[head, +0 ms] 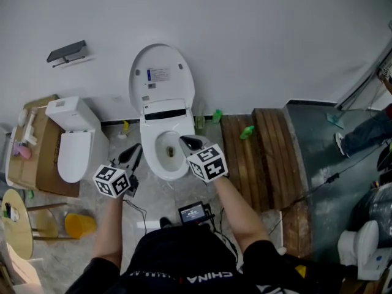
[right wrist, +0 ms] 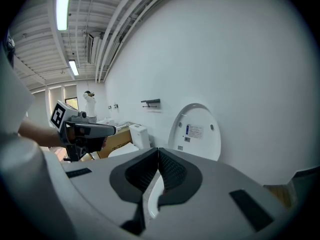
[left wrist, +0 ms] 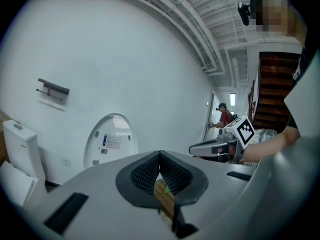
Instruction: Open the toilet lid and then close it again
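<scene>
Two toilets stand along the far wall. The middle toilet's lid (head: 162, 78) is raised against the wall, leaving its bowl (head: 150, 158) open. The smaller toilet (head: 75, 146) at the left has its lid down. The left gripper (head: 136, 152) near the bowl's left side and the right gripper (head: 184, 141) over the bowl both have their jaws pressed together, holding nothing.

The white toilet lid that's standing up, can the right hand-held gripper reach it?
Probably yes. The right hand-held gripper, shut, hovers over the white toilet bowl, and nothing stands between it and the upright white oval toilet lid.
</scene>
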Demonstrator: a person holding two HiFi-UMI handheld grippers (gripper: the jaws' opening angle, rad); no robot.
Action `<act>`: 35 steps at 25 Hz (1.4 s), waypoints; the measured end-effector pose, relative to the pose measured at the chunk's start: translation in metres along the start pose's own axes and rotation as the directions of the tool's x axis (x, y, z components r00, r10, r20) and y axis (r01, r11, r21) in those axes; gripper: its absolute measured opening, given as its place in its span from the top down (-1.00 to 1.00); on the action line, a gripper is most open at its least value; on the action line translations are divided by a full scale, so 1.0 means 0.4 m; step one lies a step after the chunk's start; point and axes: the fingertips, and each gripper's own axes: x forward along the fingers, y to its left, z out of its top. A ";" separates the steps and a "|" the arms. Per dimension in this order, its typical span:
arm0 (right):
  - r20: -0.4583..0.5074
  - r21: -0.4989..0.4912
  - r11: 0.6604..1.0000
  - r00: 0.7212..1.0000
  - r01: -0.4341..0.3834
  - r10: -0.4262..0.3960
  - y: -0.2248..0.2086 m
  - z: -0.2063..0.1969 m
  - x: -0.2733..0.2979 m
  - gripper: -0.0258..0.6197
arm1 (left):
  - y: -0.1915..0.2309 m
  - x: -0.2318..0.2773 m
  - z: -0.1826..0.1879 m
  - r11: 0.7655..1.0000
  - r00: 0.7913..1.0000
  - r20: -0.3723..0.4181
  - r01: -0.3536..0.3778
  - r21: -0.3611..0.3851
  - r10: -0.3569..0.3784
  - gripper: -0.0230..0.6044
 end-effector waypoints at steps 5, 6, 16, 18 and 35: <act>0.006 -0.002 1.000 1.000 -0.007 0.007 -0.009 -0.003 -0.009 0.88 | 0.003 0.004 -0.014 1.000 1.000 -0.015 -0.027 0.003 0.027 0.90; 0.002 -0.004 1.000 1.000 -0.010 0.010 -0.016 -0.007 -0.014 0.88 | 0.004 0.009 -0.018 0.999 0.999 -0.017 -0.037 -0.002 0.037 0.90; -0.017 0.018 0.998 0.998 -0.059 0.059 -0.164 -0.059 -0.040 0.88 | -0.039 0.130 -0.042 0.991 0.991 -0.021 -0.134 -0.031 0.133 0.85; -0.020 0.023 0.997 0.997 -0.072 0.073 -0.179 -0.064 -0.025 0.88 | -0.036 0.148 -0.048 0.989 0.989 -0.032 -0.148 -0.028 0.147 0.63; -0.040 0.039 0.999 0.999 0.011 -0.010 -0.331 0.068 0.287 0.87 | 0.443 0.374 0.071 0.980 0.978 -0.062 -0.199 -0.029 0.197 0.11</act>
